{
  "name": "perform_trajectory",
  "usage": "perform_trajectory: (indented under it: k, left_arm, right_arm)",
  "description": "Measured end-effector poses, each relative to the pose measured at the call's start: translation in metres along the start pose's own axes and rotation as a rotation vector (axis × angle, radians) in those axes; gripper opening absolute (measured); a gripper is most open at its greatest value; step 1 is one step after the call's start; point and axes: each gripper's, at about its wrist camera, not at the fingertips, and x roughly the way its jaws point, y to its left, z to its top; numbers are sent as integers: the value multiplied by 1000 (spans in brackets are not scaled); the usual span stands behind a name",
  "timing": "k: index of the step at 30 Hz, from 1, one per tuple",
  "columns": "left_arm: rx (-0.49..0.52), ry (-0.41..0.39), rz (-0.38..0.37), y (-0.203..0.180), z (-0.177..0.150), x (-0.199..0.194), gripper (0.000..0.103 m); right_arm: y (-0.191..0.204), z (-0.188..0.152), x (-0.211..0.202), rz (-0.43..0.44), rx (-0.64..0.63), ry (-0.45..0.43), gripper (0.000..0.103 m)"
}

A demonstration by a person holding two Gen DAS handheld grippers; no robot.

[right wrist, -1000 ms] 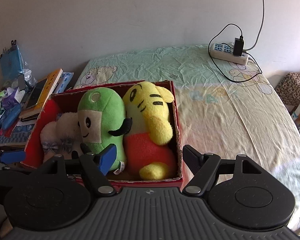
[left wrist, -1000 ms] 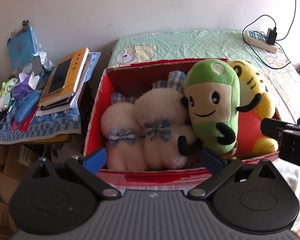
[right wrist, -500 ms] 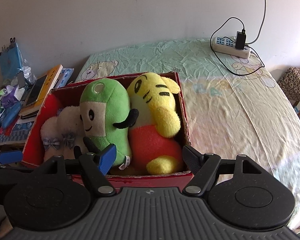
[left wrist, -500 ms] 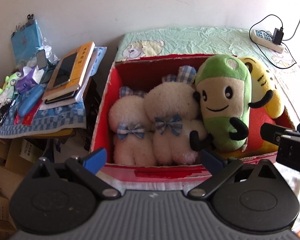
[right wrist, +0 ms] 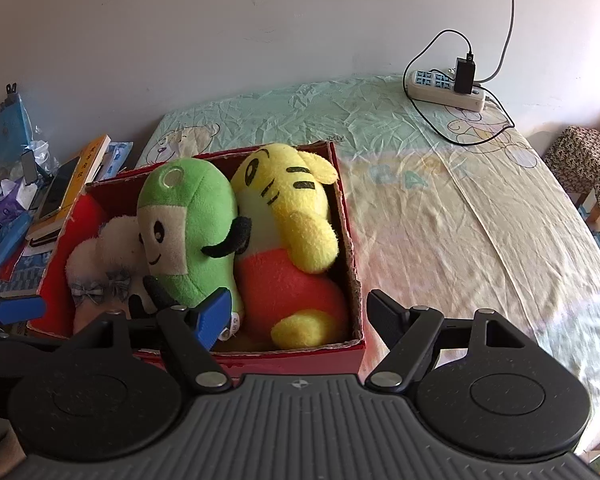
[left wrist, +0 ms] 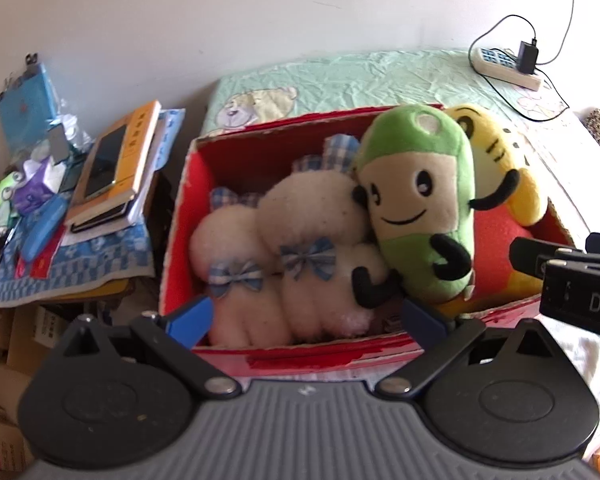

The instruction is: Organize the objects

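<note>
A red cardboard box (left wrist: 300, 356) (right wrist: 354, 264) sits on the bed and holds several plush toys. Two white bunnies with blue bows (left wrist: 268, 248) (right wrist: 100, 256) lie at its left. A green plush (left wrist: 420, 200) (right wrist: 188, 224) stands in the middle. A yellow tiger plush (left wrist: 496, 156) (right wrist: 288, 216) fills the right side. My left gripper (left wrist: 306, 316) is open and empty at the box's near wall. My right gripper (right wrist: 300, 316) is open and empty, straddling the box's near right corner.
A side table at the left carries an orange book with a phone on it (left wrist: 116, 164) (right wrist: 68, 184), a blue pouch and small items. A power strip with a charger and cable (left wrist: 508, 66) (right wrist: 444, 90) lies at the back right of the bed sheet (right wrist: 460, 208).
Both grippers have pulled back and up a little from the box, staying open. The toys have not moved.
</note>
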Motion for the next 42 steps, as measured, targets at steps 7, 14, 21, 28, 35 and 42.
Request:
perform_trajectory:
  k: [7,14,21,28,35,42]
  left_arm:
    - [35,-1,-14,-10,4,5,101]
    - [41,4,-42,-11,6,9,101]
    - [31,11,-44,-9,9,15,101]
    - [19,20,-49,-6,12,20,101]
    - [15,16,-39,-6,13,21,101]
    - [7,11,-33,-7,12,20,101]
  right_arm:
    - [-3,-1,3,0,18,7,77]
    - [-3,0,7,0,18,14,77]
    - [0,3,11,-2,8,17,77]
    - [0,5,17,1,0,25,77]
    - [1,6,19,-2,-11,23,78]
    - [2,5,19,-2,-13,18,78]
